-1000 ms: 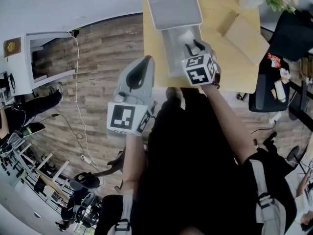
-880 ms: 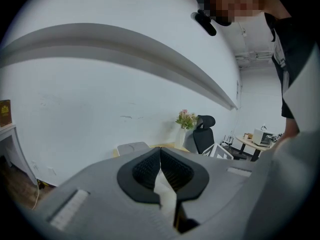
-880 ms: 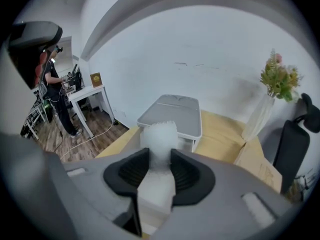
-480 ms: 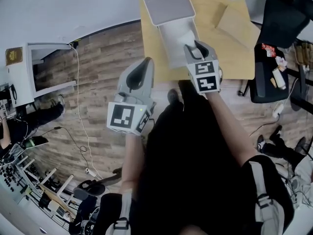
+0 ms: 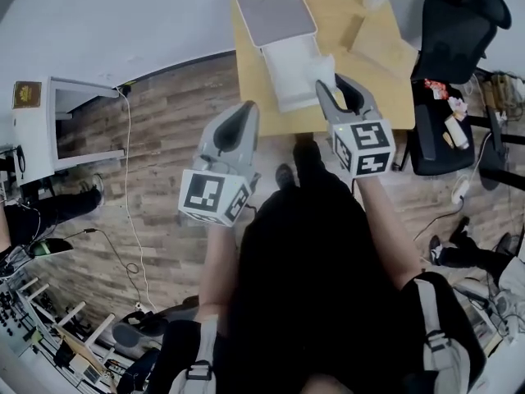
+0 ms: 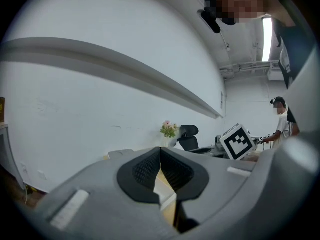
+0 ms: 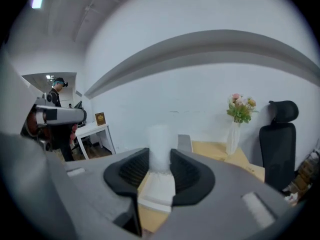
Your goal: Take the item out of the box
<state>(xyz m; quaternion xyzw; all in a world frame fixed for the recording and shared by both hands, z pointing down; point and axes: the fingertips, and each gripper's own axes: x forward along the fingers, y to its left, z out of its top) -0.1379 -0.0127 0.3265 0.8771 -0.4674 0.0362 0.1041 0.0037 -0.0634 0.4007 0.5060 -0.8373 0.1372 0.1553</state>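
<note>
Left gripper: grey moulded shell; ribbed black pads pressed together, clenched on nothing; the left gripper view shows this, the head view only its back.
Box: rectangular white tray on the pale wooden table; flat grey lid lying open beyond it; what remains inside cannot be made out.
Item: pale, frosted, roughly cylindrical, blurred; out of the box, raised above the tray.
Right gripper: grasping the item between ribbed pads; the right gripper view shows the tray directly below.
Far right: flowers in a white vase; black chair.
</note>
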